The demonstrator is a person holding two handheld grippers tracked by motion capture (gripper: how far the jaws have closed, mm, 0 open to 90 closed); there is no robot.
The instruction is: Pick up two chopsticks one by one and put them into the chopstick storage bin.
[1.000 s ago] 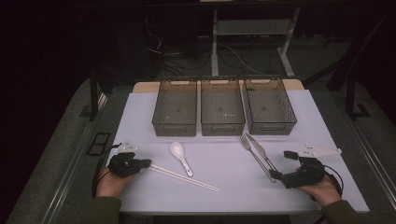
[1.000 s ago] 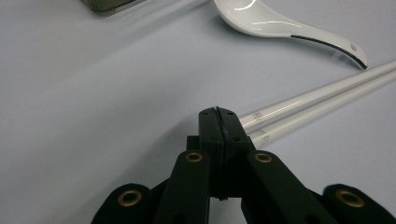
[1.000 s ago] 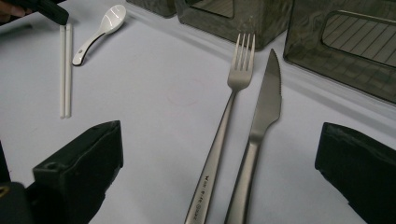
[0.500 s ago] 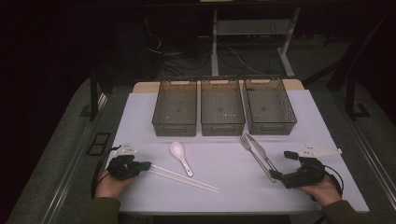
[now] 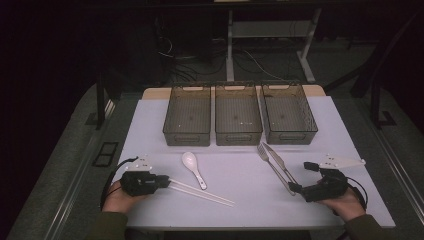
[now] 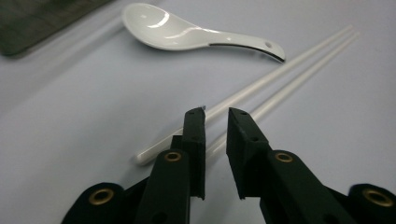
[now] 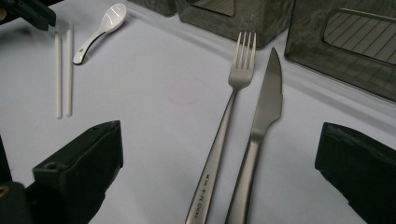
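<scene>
1. Two white chopsticks, thin smooth rods, lie side by side; their near ends sit at the left gripper tips.
2. That gripper's jaws have just been opening: a narrow gap, one stick's end under it, nothing clamped.
3. One glossy white spoon lies beyond those tips.
4. One steel fork and one serrated steel knife lie between the wide-open right gripper jaws, unheld.
5. Three dark mesh bins stand further off.
</scene>
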